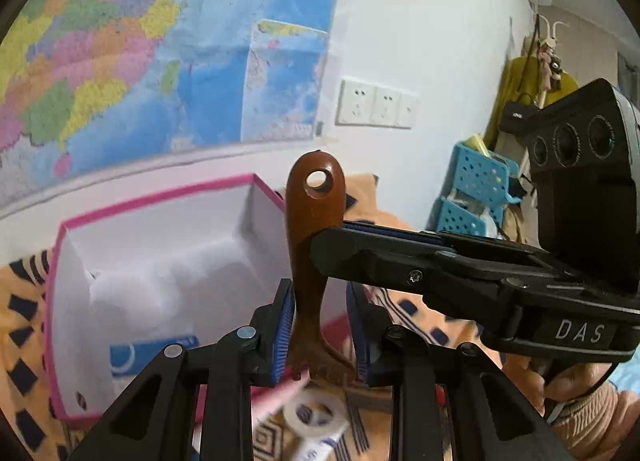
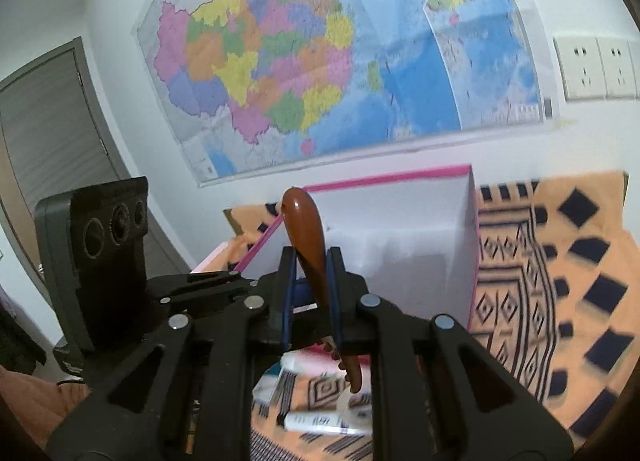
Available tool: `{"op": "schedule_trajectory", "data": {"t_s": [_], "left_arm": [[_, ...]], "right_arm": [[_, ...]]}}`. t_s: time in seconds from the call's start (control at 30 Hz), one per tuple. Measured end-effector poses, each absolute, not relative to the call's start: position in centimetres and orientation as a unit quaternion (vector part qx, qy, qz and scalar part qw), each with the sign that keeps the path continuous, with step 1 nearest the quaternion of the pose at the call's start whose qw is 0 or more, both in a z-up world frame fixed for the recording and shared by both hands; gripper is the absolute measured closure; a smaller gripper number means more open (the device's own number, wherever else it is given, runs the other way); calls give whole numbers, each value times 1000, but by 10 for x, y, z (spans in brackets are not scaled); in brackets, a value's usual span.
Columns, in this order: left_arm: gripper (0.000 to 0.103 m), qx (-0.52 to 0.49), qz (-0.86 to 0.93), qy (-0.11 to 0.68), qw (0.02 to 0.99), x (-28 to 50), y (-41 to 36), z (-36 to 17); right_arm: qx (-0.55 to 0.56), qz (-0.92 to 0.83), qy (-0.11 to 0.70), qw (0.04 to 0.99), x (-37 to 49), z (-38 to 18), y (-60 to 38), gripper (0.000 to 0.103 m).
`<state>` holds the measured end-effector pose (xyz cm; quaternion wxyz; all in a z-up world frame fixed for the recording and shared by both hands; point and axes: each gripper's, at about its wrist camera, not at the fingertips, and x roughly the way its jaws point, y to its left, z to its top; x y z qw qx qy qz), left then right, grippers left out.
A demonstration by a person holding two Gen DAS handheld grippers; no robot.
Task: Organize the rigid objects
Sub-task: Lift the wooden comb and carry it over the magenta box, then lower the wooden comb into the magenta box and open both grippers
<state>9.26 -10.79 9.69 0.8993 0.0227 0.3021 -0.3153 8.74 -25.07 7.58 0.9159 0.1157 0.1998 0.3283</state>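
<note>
Two grippers hold one thing here: a brown wooden comb (image 1: 316, 229), handle end up, with its teeth low in the left wrist view. The left gripper (image 1: 320, 335) is closed on the narrow neck of the comb at the lower middle of that frame, though only its left blue pad visibly touches the wood. The right gripper (image 1: 340, 241) reaches in from the right edge and clamps the handle just below its hanging hole. In the right wrist view the right gripper (image 2: 312, 285) is closed tight on the handle at the centre of the frame.

The comb hangs in the air in front of the pink-edged white box (image 1: 64, 261), which fills the left middle of the left wrist view. The box is open, with a blue-and-white item (image 1: 132, 357) at its near lower corner and white padding behind that.

I judge the task to be partway: the comb is lifted but not yet in the box. At the bottom of the frame a tape roll (image 1: 316, 415) and a white tube (image 2: 320, 421) lie on the orange patterned cloth (image 2: 580, 261), outside the box.
</note>
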Motion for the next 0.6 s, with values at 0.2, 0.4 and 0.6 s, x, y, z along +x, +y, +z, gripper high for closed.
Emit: {"op": "schedule_trajectory", "data": {"t_s": [0.2, 0.4, 0.6], "left_arm": [[77, 14, -302, 296, 906, 121, -110, 112], [77, 9, -291, 316, 903, 144, -115, 102], [77, -1, -279, 359, 891, 160, -119, 72]], "right_arm": [[117, 315, 189, 923, 112, 91, -253, 87], [119, 299, 214, 922, 140, 82, -254, 87], [122, 284, 251, 917, 159, 56, -256, 87]]}}
